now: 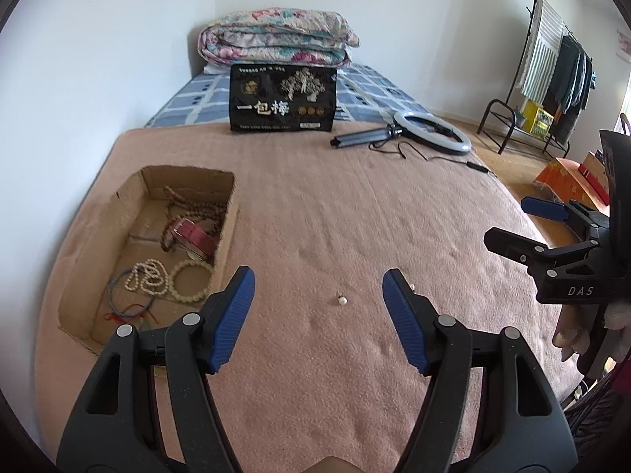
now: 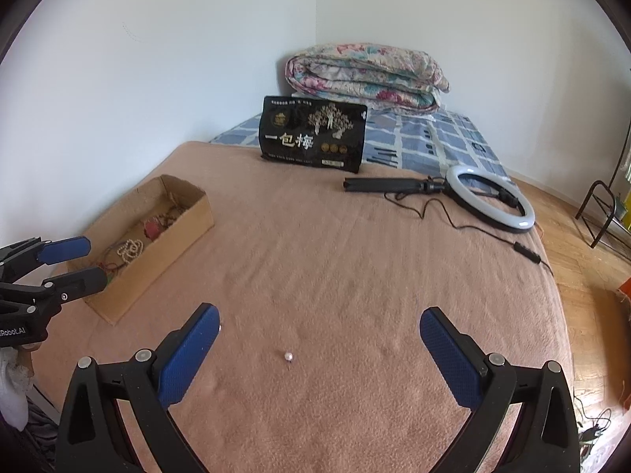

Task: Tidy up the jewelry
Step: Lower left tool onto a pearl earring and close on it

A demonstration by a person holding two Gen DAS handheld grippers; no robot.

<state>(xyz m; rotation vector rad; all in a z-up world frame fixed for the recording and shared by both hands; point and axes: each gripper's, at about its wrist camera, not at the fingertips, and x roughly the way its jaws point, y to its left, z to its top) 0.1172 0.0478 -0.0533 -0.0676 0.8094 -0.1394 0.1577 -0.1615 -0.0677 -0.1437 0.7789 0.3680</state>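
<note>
Both grippers, left (image 1: 318,309) and right (image 2: 319,352), hang with jaws wide apart and nothing held above the pink blanket (image 1: 315,216). One small round white pearl earring (image 1: 342,300) lies on it between each pair of fingers. Only the left view shows a second pearl (image 1: 412,286) by its right finger and looks into the cardboard box (image 1: 226,244) holding bead strings, bracelets and one red case (image 1: 195,238).

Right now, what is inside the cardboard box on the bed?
The cardboard box holds brown bead strings, a red case, white bead bracelets and thin cords. Anything beneath them is covered.
</note>
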